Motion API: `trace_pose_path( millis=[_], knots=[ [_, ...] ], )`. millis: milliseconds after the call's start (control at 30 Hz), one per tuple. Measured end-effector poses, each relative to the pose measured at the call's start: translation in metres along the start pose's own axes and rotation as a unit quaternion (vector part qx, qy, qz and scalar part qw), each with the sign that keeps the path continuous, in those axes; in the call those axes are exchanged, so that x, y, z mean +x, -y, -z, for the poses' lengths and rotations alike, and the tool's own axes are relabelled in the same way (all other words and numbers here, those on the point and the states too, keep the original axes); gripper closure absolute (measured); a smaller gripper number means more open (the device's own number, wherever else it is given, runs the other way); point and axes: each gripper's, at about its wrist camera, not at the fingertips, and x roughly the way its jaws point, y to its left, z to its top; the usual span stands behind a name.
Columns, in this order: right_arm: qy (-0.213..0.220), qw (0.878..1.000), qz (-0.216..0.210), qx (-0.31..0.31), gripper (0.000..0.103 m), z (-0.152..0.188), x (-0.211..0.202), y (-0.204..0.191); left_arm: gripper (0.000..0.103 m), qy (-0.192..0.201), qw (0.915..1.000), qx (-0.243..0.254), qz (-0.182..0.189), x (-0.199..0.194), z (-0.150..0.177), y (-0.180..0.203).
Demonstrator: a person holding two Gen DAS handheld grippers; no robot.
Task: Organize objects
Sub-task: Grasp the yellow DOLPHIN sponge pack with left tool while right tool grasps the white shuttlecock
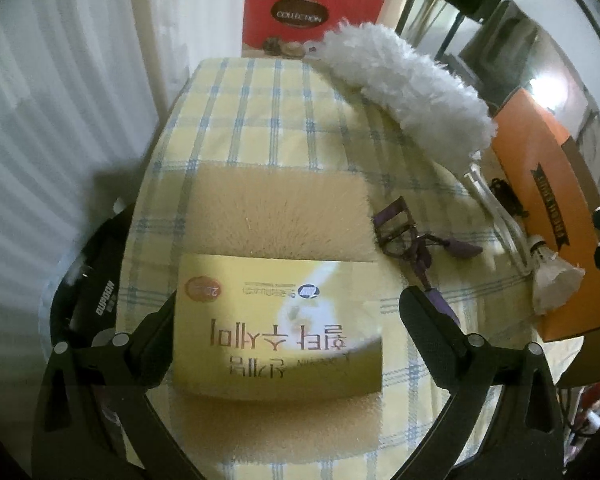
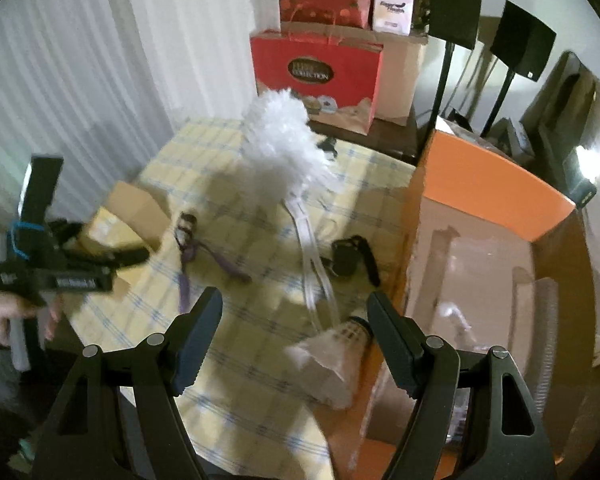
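On the checked tablecloth [image 2: 256,364], bare cloth lies open just ahead of the right gripper [image 2: 296,344], whose jaws stand wide apart. To its right the orange box [image 2: 496,188] walls off that side, a shuttlecock [image 2: 332,356] lying against it. Further ahead, the duster [image 2: 288,140] handle, the purple eyelash curler [image 2: 192,248] and a black item [image 2: 352,256] lie across the middle. The sponge pack [image 1: 276,320] fills the span between the left gripper [image 1: 288,336] fingers.

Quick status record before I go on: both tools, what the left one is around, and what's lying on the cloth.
left tool: open, fingers either side of the sponge pack; contact unclear
right tool: open, empty, above the shuttlecock
on cloth: duster, eyelash curler, shuttlecock
container: orange box, at the right edge of the cloth
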Motion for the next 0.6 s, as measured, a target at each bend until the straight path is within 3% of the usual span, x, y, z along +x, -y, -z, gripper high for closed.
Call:
trace_pose_path(
  millis=[33,67,200,433,600],
  knots=[
    [-0.006,1.0,0.009,-0.009,0.027,0.002,0.002,-0.002,0.021,0.001,1.0,0.0,-0.003,0.001,0.001,-0.001],
    [-0.012,1.0,0.017,-0.019,0.028,0.003,0.005,-0.004,0.027,0.0,1.0,0.001,-0.006,0.001,0.001,-0.002],
    [-0.046,0.997,0.032,-0.052,0.051,0.009,0.015,-0.009,0.027,0.002,1.0,0.001,0.004,-0.001,0.003,-0.006],
    [-0.073,0.99,0.065,-0.107,0.055,0.018,0.016,-0.015,0.028,0.015,0.9998,-0.003,0.01,-0.011,0.001,-0.005],
    [-0.087,0.985,0.081,-0.127,0.064,0.022,0.023,-0.015,0.028,0.023,0.9995,-0.005,0.02,-0.019,-0.001,-0.002]
  ],
)
